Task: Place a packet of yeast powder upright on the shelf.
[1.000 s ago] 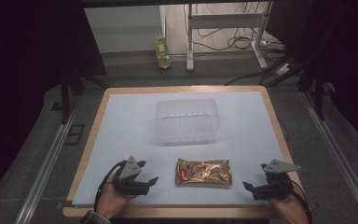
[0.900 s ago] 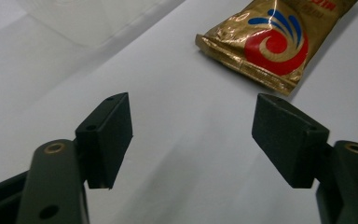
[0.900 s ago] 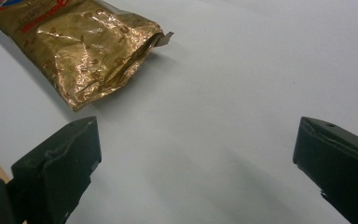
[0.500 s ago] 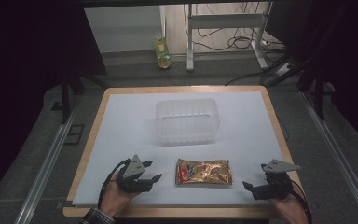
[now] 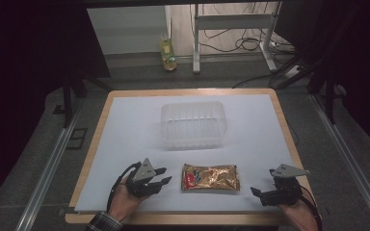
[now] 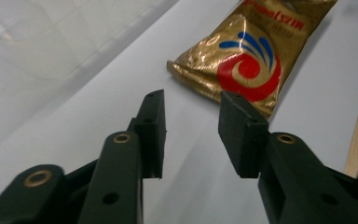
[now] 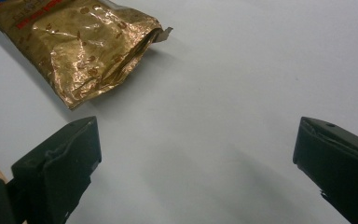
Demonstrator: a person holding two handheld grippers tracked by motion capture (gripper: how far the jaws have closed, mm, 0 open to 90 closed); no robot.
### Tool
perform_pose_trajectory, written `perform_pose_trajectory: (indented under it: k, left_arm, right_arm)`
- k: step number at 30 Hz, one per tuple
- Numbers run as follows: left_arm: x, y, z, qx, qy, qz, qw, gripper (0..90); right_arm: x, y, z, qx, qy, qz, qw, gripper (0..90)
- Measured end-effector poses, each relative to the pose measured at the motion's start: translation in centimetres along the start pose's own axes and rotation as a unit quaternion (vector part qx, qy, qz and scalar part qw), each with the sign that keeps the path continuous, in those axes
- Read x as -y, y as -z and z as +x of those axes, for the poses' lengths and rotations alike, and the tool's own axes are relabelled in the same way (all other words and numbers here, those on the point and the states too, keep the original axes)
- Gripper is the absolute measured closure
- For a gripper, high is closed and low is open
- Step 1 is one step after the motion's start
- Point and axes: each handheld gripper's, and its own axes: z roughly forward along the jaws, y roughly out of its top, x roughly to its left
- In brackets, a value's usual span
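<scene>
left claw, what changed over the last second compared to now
The left claw has edged a little toward the gold packet, and its jaws have just been closing with nothing between them; it takes hold of nothing and stands apart from the packet. The right claw stayed wide open in place. The packet and the clear plastic container lie as before on the white sheet.

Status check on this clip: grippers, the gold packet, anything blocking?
Left gripper fingers just been closing, nothing between them. Right gripper open, empty. Gold packet flat between both, untouched. Clear tub behind; nothing blocking.
</scene>
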Motion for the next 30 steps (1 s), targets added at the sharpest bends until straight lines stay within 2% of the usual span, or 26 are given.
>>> perform_pose_trajectory:
  k: [4,13,17,23,30]
  left_arm:
    - [-0.4,-0.6,-0.1,0.009,0.001,-0.003,1.0000,73.2]
    - [-1.6,-2.0,-1.0,0.017,-0.016,-0.001,0.9997,89.0]
    - [-2.1,-3.2,-1.1,0.025,-0.015,0.004,0.9996,89.2]
    - [-2.6,-4.0,-1.2,0.039,-0.013,-0.002,0.9992,89.3]
    - [-3.1,-5.2,-1.3,0.038,-0.021,-0.003,0.9990,89.3]
  right_arm:
    - [-0.1,-0.1,0.1,0.002,0.006,0.000,1.0000,0.9]
    - [-0.1,-0.2,0.1,0.002,0.005,0.001,1.0000,0.9]
    - [-0.1,-0.2,0.1,0.001,0.005,0.001,1.0000,0.9]
    - [-0.1,-0.3,0.1,0.001,0.005,0.004,1.0000,1.0]
    - [-0.1,-0.3,0.1,0.000,0.002,0.005,1.0000,1.0]
